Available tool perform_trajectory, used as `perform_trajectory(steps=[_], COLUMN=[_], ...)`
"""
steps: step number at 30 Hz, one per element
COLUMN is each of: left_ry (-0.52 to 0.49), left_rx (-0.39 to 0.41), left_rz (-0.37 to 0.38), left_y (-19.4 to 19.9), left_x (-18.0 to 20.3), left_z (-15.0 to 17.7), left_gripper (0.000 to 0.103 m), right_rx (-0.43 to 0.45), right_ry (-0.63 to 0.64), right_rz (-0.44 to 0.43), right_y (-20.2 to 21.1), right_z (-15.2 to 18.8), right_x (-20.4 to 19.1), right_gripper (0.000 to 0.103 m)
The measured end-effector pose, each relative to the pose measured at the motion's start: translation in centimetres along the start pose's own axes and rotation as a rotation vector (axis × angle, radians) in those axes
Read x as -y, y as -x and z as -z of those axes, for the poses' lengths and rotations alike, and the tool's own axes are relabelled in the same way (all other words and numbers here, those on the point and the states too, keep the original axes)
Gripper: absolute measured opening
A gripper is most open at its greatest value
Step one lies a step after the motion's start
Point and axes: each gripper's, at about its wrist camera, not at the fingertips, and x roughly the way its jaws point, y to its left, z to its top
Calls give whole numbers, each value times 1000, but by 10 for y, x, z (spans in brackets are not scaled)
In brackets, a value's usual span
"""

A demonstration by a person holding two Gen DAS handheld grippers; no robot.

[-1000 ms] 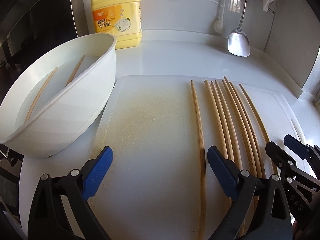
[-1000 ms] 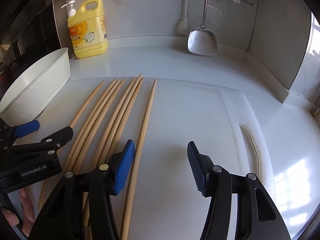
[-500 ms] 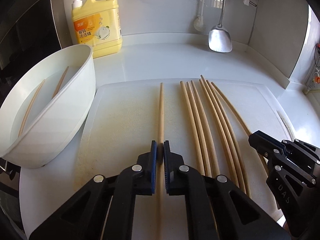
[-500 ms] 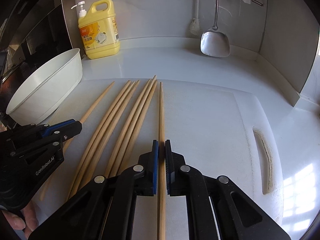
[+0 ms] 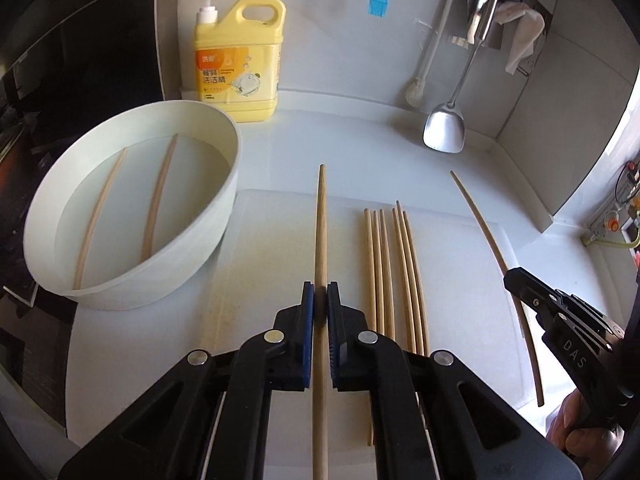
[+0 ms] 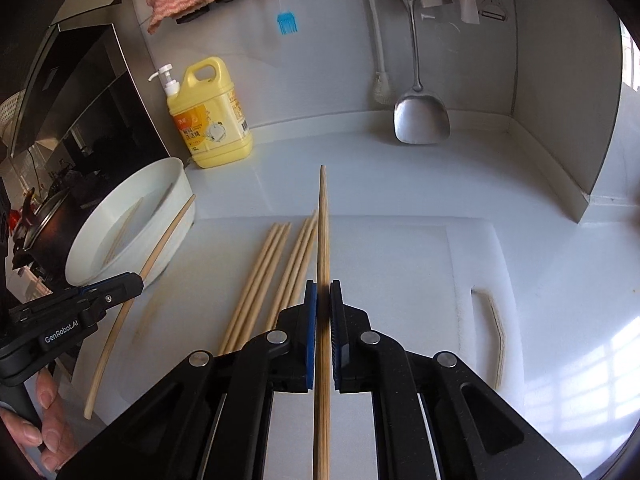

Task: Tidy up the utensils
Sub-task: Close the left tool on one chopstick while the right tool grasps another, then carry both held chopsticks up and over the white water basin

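Observation:
My left gripper (image 5: pixel 320 300) is shut on a wooden chopstick (image 5: pixel 321 224) and holds it lifted above the white cutting board (image 5: pixel 460 280). My right gripper (image 6: pixel 323 298) is shut on another chopstick (image 6: pixel 323 216), also lifted; it shows at the right in the left wrist view (image 5: pixel 480 220). The left gripper (image 6: pixel 132 284) and its chopstick (image 6: pixel 160 248) show at the left in the right wrist view. Several chopsticks (image 5: pixel 390 264) lie side by side on the board; they also show in the right wrist view (image 6: pixel 276 264). Two chopsticks (image 5: pixel 158 192) lie in a white bowl (image 5: pixel 200 256) of water.
A yellow detergent bottle (image 5: pixel 238 68) stands at the back by the wall. A metal spatula (image 5: pixel 444 128), a white brush (image 5: pixel 416 92) and a blue brush (image 5: pixel 378 4) hang on the wall. A black stove hood (image 6: pixel 80 92) is at the left.
Both grippers closed on a chopstick each, then lifted them off the board. Several chopsticks stay on the board.

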Motion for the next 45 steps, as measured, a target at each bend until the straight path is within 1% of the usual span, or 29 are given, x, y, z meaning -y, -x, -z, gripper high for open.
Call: perform_trajectory(steps=[2,5,8,11,13,17,20,23,26,33,38,43,45], left_ry=[20,62,115,168,181,176,149,123,97,111,112,125,129], left_rx=[16,51,74,95,99,71,39,-3,-31,-93,-138,-175,-174], left_rz=[-25,-61,-115,-147,-167,-166,-157,-142,-136,-110,-101,-113,-123], left_y=[17,39,54,63,61,46,27,9,-6,-37,-60,-77,-79], left_x=[-11,-37,-75,-118,-148,-199,-228,-248,-260,-271,-269,-270,-270], left_z=[-7,-19,-35,-49,-59,-79,-92,-100,-105,-106,-104,-102,-101], left_gripper=[7,7,7,7,7,7,7,7,7,7,7,7,8], right_rx=[11,29,15,14,15,-10,-41,-77,-111,-218,-284,-309,-315], right_ry=[21,81,112,133,136,119,112,96,82,49,34,40,40], right_rz=[-39,-84,-155,-213,-239,-254,-246,-240,-235,-227,-214,-202,-197], right_y=[8,14,5,-12,-26,-64,-96,-123,-145,-191,-211,-221,-222], right_z=[-15,-36,-56,-73,-81,-95,-100,-100,-99,-94,-91,-92,-93], right_x=[-13,-44,-80,-122,-149,-201,-235,-259,-273,-284,-284,-282,-281], right_gripper=[6,6,6,6,6,6,6,6,6,6,6,6,6])
